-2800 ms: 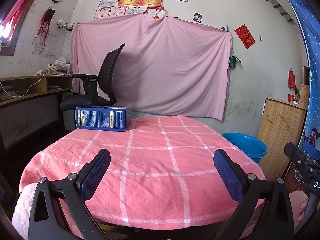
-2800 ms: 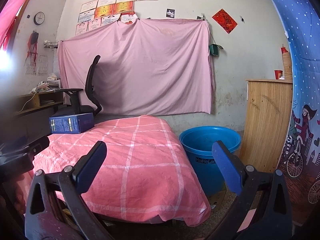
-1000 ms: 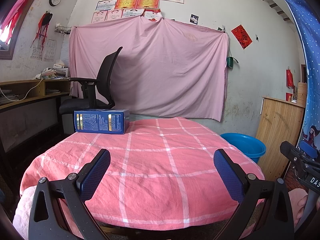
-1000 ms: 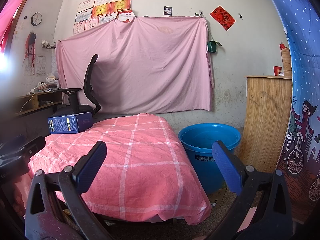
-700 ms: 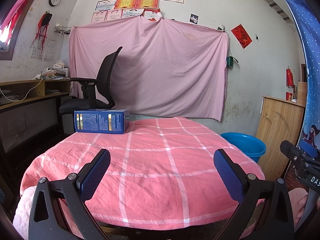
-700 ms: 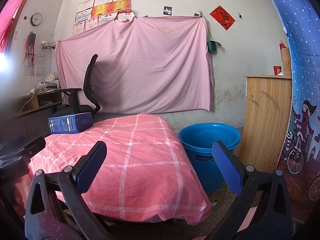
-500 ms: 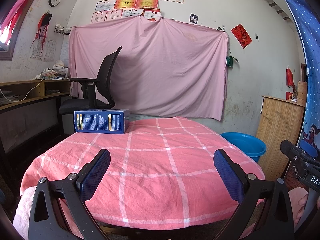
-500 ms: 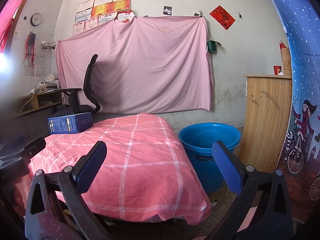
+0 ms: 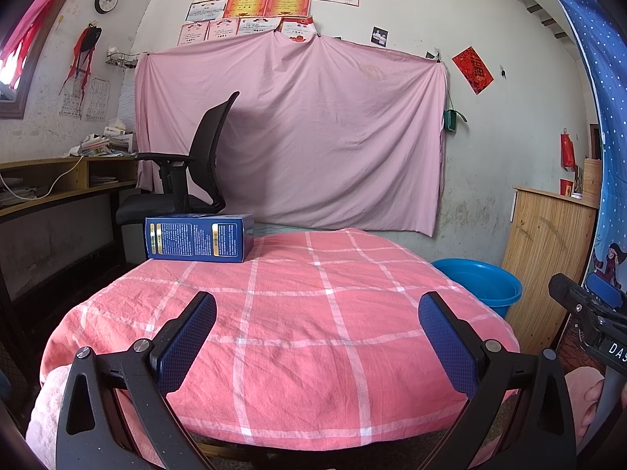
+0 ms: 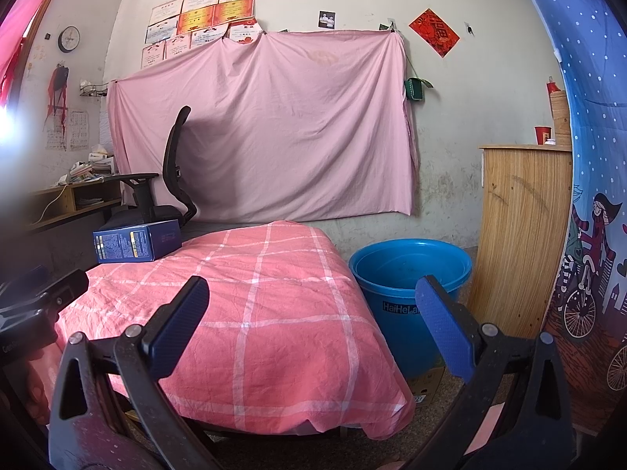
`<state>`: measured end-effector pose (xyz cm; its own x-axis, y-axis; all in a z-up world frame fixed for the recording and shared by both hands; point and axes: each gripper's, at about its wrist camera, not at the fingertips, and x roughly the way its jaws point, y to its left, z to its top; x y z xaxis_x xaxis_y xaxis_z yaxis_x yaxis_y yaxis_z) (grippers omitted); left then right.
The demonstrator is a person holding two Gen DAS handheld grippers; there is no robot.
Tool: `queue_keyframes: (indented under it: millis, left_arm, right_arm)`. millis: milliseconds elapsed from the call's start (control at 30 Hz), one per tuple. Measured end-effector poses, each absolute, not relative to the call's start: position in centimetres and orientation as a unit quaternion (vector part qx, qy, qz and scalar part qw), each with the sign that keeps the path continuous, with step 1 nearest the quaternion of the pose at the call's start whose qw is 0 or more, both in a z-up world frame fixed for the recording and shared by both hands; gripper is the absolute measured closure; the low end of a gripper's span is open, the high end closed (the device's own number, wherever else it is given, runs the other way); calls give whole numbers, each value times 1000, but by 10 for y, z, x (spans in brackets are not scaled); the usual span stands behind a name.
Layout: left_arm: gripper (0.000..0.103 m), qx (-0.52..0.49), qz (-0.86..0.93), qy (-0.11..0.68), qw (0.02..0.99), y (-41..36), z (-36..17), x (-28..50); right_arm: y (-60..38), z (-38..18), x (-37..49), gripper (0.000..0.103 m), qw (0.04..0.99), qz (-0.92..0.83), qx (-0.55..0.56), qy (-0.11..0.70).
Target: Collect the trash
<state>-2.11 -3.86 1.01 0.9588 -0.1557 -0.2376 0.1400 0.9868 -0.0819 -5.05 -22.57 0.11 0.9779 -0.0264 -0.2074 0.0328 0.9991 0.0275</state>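
Blue box point(image 9: 198, 238): untouched at the table's point(image 9: 313, 313) far-left edge. Blue bucket point(image 10: 409, 270): beside the table, apparently empty. Left gripper point(image 9: 317, 337), right gripper point(image 10: 311, 323): fingers spread, holding nothing. Collection not begun.

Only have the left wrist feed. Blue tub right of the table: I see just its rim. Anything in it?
Observer: The right wrist view looks into the blue tub; no trash on the inner wall that shows.
Operator: Right gripper state?
Observer: The right gripper is open and holds nothing, over the table near its right edge.
Operator: Tub base?
Observer: It seems to rest on cardboard on the floor.
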Motion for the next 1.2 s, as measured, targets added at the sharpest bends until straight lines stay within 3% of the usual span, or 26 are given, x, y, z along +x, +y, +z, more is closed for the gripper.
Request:
queue_keyframes:
  millis: [1200]
  left_arm:
    - [2,-28,-75,121,989,-36,9,-22]
  right_arm:
    - [-218,2,-52,0,994,-18,22,103]
